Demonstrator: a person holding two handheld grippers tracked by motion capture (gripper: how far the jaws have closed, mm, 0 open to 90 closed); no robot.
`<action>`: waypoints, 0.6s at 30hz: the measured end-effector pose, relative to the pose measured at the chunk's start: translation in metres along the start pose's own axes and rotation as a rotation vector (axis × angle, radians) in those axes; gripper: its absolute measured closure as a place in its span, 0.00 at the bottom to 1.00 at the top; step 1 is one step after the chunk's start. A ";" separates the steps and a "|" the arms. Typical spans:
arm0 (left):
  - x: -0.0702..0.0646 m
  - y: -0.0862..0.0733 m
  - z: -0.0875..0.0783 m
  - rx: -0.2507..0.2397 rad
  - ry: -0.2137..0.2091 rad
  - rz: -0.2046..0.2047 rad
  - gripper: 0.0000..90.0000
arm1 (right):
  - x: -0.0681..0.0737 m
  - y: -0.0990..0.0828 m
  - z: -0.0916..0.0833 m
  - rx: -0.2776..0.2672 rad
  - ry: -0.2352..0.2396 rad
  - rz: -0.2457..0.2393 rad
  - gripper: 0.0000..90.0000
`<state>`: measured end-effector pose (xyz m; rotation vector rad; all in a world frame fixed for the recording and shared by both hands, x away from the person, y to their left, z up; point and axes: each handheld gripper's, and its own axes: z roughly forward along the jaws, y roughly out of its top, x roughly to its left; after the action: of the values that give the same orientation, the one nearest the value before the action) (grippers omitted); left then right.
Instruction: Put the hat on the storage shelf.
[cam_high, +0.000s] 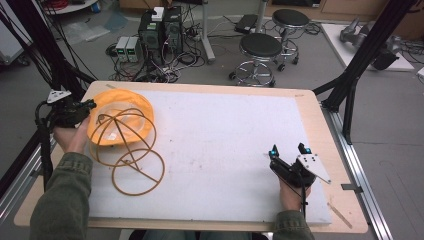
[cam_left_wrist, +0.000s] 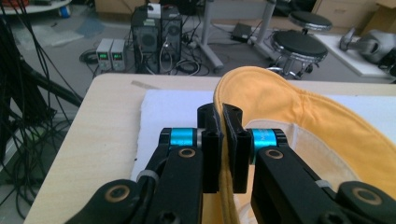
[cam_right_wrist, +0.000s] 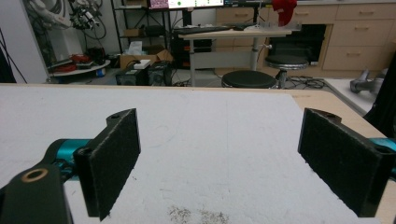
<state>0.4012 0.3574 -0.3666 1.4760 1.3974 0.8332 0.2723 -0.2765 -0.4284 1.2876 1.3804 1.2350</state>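
- The yellow fabric cover (cam_high: 121, 116) lies near the desk's (cam_high: 310, 107) far-left corner, on the white mat (cam_high: 225, 140), and it looks like a soft dome stretched over a wire hoop frame (cam_high: 131, 156).
- Its crown bulges towards the far-left corner, while the open, hooped side spills out towards the near edge; the long axis runs on a slant from that far-left corner down towards the middle of the near edge.
- Two thin rings of the frame lie flat on the mat at the near end, free of the cloth.
- In the left tool view the cover's hem (cam_left_wrist: 223, 100) stands on edge, curving away to the right.
- Left tool (cam_high: 85, 106) is right at the cover's left rim, and its pads (cam_left_wrist: 243, 135) are pressed together with the yellow hem pinched between them. That's a firm bite on a thin edge.
- So the step in hand reads as the grab: the rim is taken and the cloth is ready to be drawn.
- Next move, by my judgement: pull or lift the hem gently along the frame, keeping the pinch tight, since thin cloth may slip out and the springy wire may swing.
- Right tool (cam_high: 289, 150) rests near the desk's near-right corner, well apart from the cover, jaws spread wide with nothing but bare mat (cam_right_wrist: 210, 154) between them.
- It will likely need to cross over and steady the hoops.
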 end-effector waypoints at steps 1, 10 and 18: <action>-0.001 0.001 -0.002 -0.009 -0.008 0.000 0.96 | 0.000 0.000 0.000 0.000 0.000 0.000 0.13; -0.006 0.005 -0.011 -0.070 -0.032 0.006 0.96 | 0.000 0.000 0.000 0.000 0.012 0.004 0.13; -0.011 0.008 -0.024 -0.220 -0.067 0.009 0.96 | 0.001 0.000 0.000 0.003 0.018 0.006 0.13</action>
<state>0.3806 0.3505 -0.3493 1.3299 1.2086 0.9047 0.2724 -0.2756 -0.4286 1.2858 1.3924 1.2522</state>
